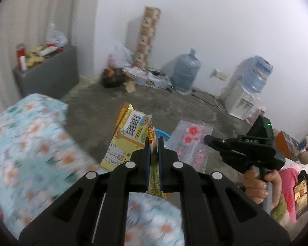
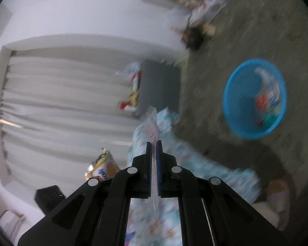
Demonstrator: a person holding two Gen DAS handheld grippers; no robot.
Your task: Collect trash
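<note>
My left gripper (image 1: 154,141) is shut on a yellow snack wrapper (image 1: 131,131) and holds it up over the floor. In the left wrist view my right gripper (image 1: 209,138) holds a clear plastic bag with pink flowers (image 1: 189,141). In the right wrist view the right gripper (image 2: 154,143) is shut on that clear bag (image 2: 151,123). A blue round basket (image 2: 254,98) with some trash in it stands on the concrete floor to the right; a sliver of the basket (image 1: 162,133) shows behind the wrapper. The yellow wrapper (image 2: 101,168) also shows at lower left.
A bed with a floral sheet (image 1: 26,143) is at the left. A grey bench (image 1: 49,73) with bottles and packets stands by the curtain. A pile of bags (image 1: 133,73), a water jug (image 1: 185,71) and a water dispenser (image 1: 244,94) line the far wall.
</note>
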